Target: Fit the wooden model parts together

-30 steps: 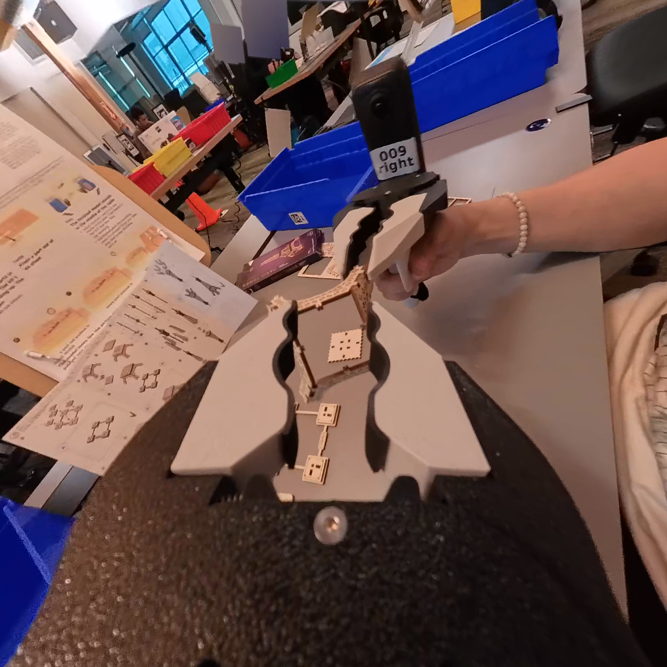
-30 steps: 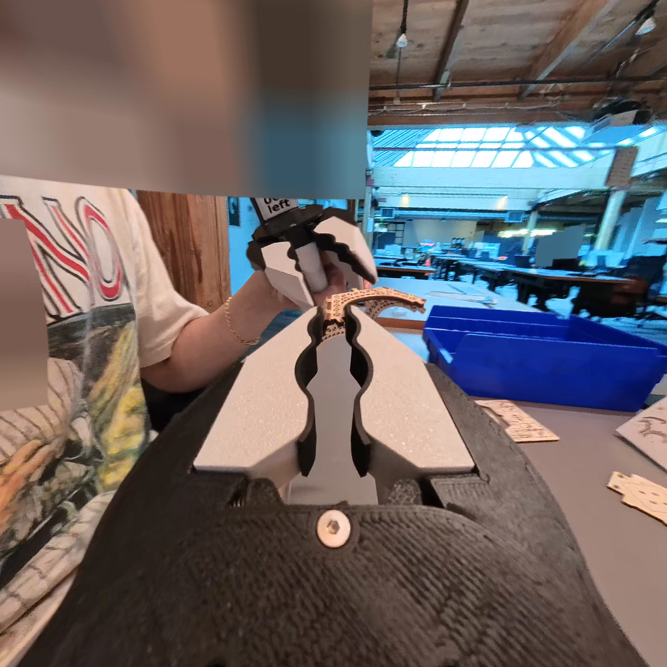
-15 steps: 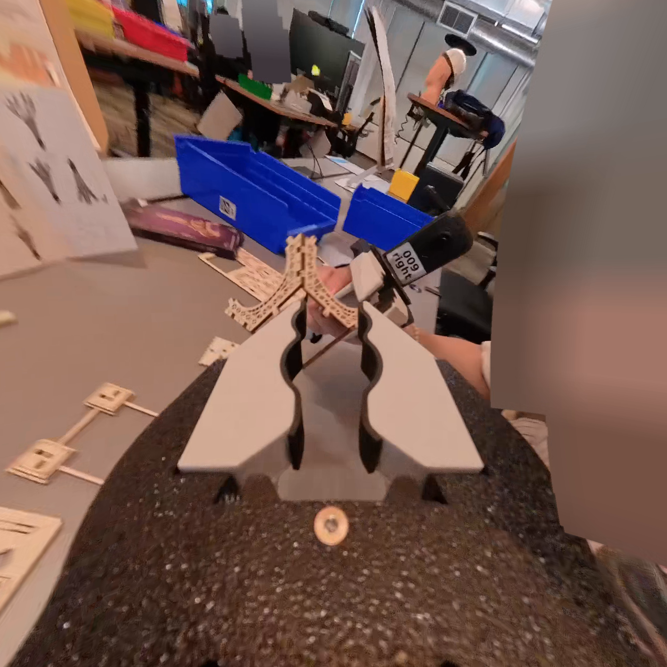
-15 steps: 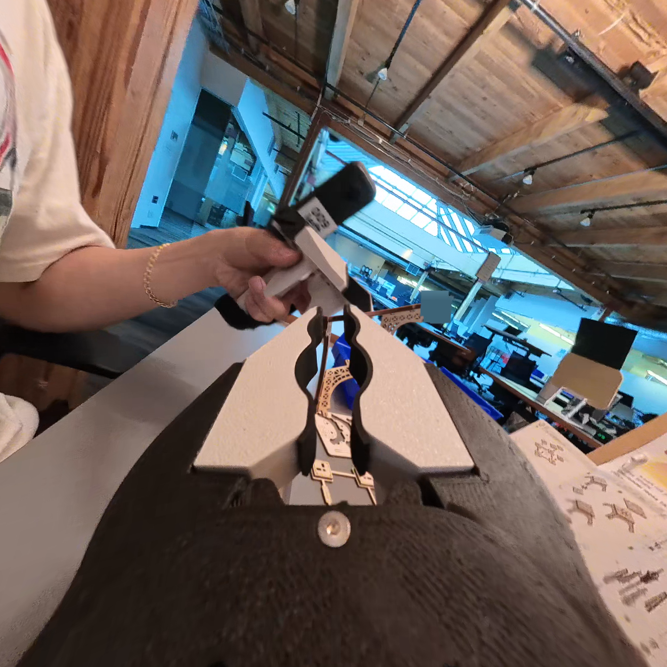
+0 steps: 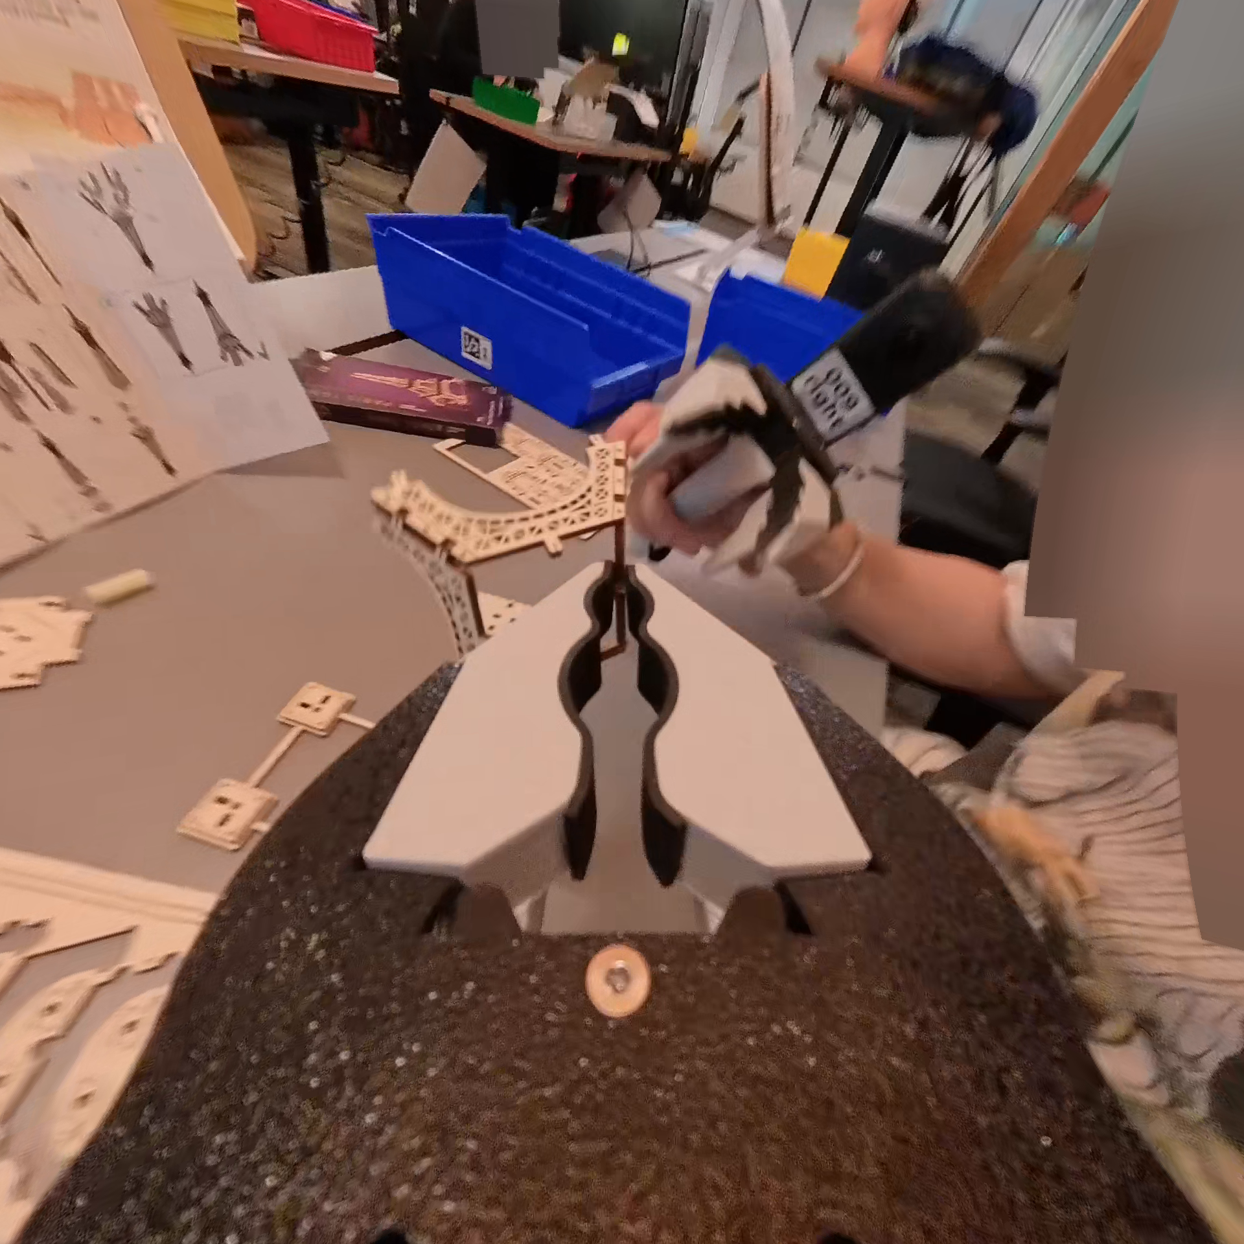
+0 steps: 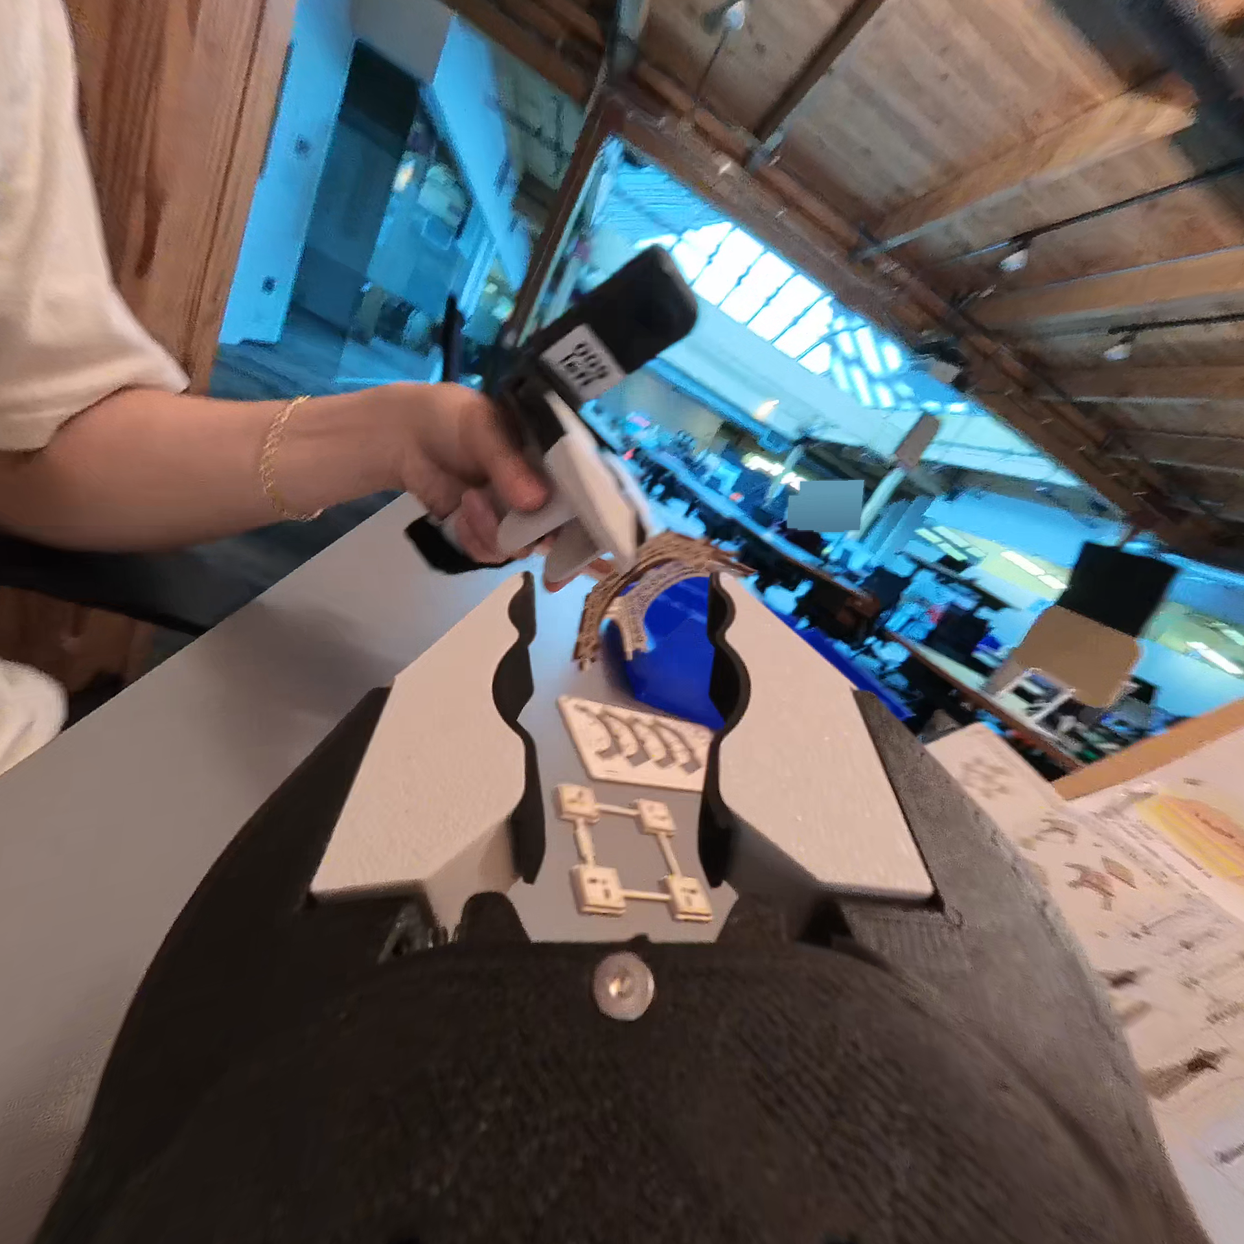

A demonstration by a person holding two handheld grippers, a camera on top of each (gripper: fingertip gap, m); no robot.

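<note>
My left gripper [image 5: 616,582] is shut on a thin edge of the wooden lattice tower assembly [image 5: 498,522] and holds it above the grey table [image 5: 235,606]. The assembly's arched legs spread to the left of the fingertips. My right gripper [image 6: 623,599] is open wide and empty, just short of the same assembly [image 6: 646,592]. In the left wrist view the right gripper [image 5: 727,471] is to the right of the assembly, jaws apart. In the right wrist view the left gripper [image 6: 623,562] grips the assembly from above.
On the table lie a flat wooden frame with four square pads [image 6: 633,855], a cut-out sheet [image 6: 633,747], loose wooden parts [image 5: 269,761], a purple box [image 5: 404,397], blue bins [image 5: 532,316] and instruction sheets [image 5: 101,336]. A person sits at the right edge. There is about 4 cm between the tips of the two grippers.
My right gripper has opened, let go of the assembly and drawn back a little. My left gripper keeps hold of the assembly and has turned it.
</note>
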